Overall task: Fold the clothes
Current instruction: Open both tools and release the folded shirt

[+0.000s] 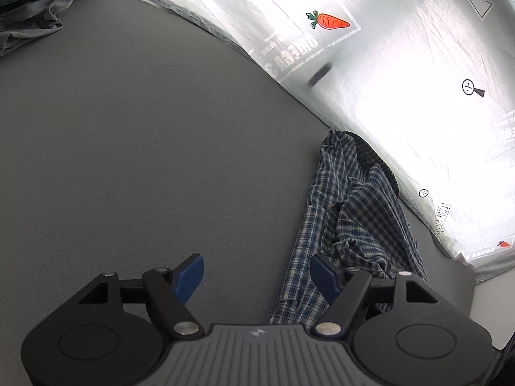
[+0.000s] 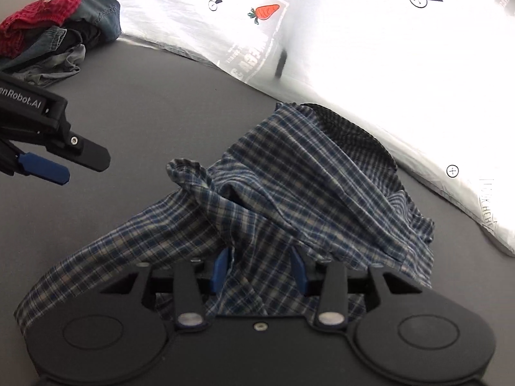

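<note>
The plaid shirt [image 2: 289,193] lies crumpled, not yet folded. The right gripper [image 2: 260,270] clamps its cloth; the left gripper [image 1: 257,273] stands open and empty. The far-left clothes pile [image 2: 54,32] waits.

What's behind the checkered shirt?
Behind the checkered shirt a shiny white plastic sheet stands at the edge of the grey table, with a carrot picture on it. The shirt hides the sheet's bottom edge there.

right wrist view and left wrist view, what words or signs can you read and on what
"nRobot.AI", cut off at the frame edge: left gripper body.
"OMEGA 3", mirrored: silver sheet, beside a carrot picture.
"HERE", in an arrow: sheet's top right corner.
Crossed-circle marks: sheet.
Smaller print: too blurred.
</note>
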The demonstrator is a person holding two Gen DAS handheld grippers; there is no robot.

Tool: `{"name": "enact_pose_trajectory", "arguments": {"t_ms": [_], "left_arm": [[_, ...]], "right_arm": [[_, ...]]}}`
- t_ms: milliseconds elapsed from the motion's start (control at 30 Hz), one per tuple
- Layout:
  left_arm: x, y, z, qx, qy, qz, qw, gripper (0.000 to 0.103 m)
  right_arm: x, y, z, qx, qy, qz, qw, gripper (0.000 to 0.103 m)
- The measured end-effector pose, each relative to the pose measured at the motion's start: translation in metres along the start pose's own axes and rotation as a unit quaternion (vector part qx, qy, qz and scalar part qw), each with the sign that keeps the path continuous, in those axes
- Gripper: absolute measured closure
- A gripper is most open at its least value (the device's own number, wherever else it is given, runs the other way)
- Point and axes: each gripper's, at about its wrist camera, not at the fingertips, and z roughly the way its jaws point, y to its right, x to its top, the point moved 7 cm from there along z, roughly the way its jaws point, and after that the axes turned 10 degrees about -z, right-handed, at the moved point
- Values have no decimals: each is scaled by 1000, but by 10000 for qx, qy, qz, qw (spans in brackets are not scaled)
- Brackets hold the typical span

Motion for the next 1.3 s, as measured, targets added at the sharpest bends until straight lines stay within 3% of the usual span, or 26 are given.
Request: {"name": "enact_pose_trajectory", "arguments": {"t_ms": [133,233,367,500,633,800,867,933,967,1067,1133,1167,1233,1300], "left_arm": [[-9,-3,3,114,-104,164,9997,29],[-22,0,5,94,-282,348,9990,29],[-40,1,4,87,-438,538,9976,29],[-55,-4,2,82,-603,572,9965,29],[-70,-10,1,36,-874,595,9944,29],[-93,-17,-6,-273,-1334,420,9898,29],[-97,-18,-9,-341,-1425,355,9886,29],[-98,-19,-15,-319,-1397,386,9889,29],[-97,-19,-18,-298,-1345,429,9895,29],[-97,-23,-27,-344,-1316,371,9900,29],[-99,-27,-29,-353,-1381,301,9893,29],[-100,-28,-30,-357,-1414,266,9889,29],[-104,-29,-33,-370,-1499,253,9877,29],[-110,-30,-35,-460,-1588,181,9861,29]], "right_arm": [[-11,29,-30,312,167,970,9947,51],[-31,53,-51,482,199,1887,9806,48],[-76,81,-73,346,66,2802,9593,48],[-123,92,-83,214,-239,3407,9396,48],[-163,81,-88,289,-681,3611,9296,47],[-198,63,-93,881,-837,4283,8954,47],[-202,63,-97,909,-830,4417,8887,47],[-202,63,-105,772,-799,4270,8974,47],[-199,62,-109,642,-810,3960,9124,47],[-187,42,-119,69,-927,2230,9704,47],[-183,15,-124,-260,-917,679,9931,47],[-181,-1,-126,-367,-858,-57,9956,47],[-182,-28,-129,-319,-756,-880,9927,47],[-180,-45,-131,-77,-608,-1105,9920,46]]}}
